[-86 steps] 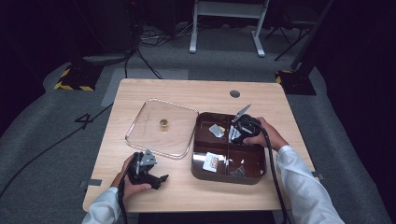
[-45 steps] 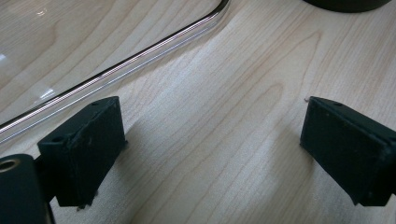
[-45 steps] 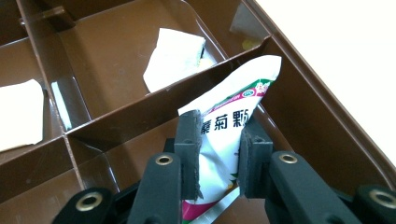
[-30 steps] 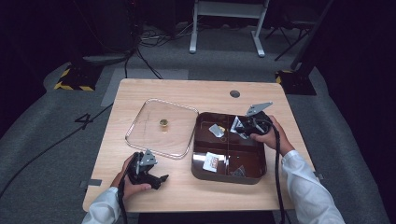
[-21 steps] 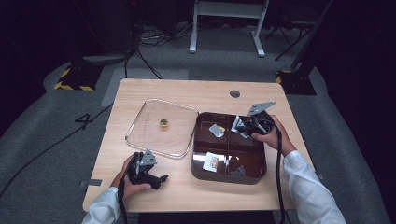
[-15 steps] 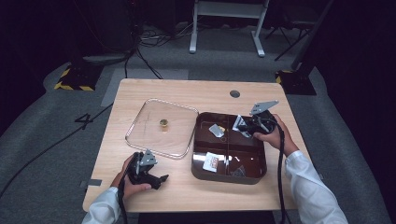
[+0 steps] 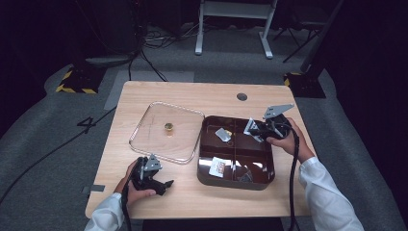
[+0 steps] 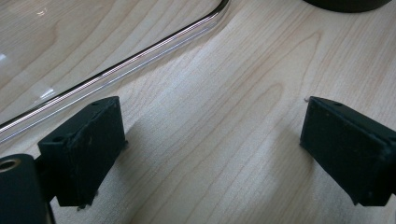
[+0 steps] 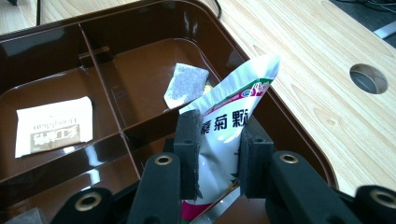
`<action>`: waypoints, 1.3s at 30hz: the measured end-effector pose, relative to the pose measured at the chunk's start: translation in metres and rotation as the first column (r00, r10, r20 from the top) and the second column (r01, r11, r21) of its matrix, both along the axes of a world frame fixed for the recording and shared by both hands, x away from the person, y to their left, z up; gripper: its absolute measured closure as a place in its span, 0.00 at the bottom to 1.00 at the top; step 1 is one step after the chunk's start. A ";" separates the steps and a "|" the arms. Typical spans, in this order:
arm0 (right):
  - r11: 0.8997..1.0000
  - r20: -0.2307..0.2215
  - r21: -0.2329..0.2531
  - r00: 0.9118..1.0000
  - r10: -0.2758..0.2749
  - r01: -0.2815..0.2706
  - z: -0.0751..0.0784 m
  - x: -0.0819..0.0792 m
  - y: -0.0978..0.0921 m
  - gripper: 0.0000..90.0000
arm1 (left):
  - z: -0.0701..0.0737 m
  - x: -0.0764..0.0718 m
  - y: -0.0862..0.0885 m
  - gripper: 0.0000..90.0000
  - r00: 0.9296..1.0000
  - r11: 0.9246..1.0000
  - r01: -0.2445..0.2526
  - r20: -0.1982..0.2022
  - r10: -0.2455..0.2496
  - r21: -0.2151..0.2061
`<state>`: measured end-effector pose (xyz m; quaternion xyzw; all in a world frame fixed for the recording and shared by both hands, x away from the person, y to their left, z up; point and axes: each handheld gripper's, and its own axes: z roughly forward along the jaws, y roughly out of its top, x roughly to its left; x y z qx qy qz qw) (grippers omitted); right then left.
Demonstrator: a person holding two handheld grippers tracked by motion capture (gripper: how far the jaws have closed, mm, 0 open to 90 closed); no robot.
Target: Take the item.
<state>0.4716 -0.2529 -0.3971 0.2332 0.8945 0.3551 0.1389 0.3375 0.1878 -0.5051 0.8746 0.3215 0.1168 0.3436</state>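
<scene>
While the right claw [image 9: 217, 156] pinches a white sachet [image 9: 231, 126] above the brown tray's [image 7: 207, 163] far-right compartment

Light, limp and crinkly, it looks best held mid-body; left claw [image 8: 210, 154] gapes wide on the surface [image 7: 202, 96], left of the tray.

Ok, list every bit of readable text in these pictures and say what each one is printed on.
"菊颗": large dark characters on the white sachet clamped in the right gripper; the first character is partly hidden.
"4": painted on the grey floor left of the table.
Brown print on the white packet in the tray: upside down, too blurred to read.
</scene>
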 end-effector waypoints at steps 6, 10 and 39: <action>1.000 0.007 0.006 1.000 -0.003 0.003 0.005 -0.006 -0.009 0.81 | 0.000 0.000 0.000 0.07 1.000 1.000 0.000 0.000 0.000 0.000; 1.000 0.011 0.002 1.000 -0.006 0.006 0.007 -0.010 -0.015 0.81 | 0.000 0.000 0.000 0.07 1.000 1.000 0.000 0.000 0.000 0.000; 0.994 0.020 -0.006 0.994 -0.106 0.106 -0.008 -0.034 -0.079 0.81 | 0.000 0.000 0.000 0.07 1.000 1.000 0.001 0.001 -0.001 0.002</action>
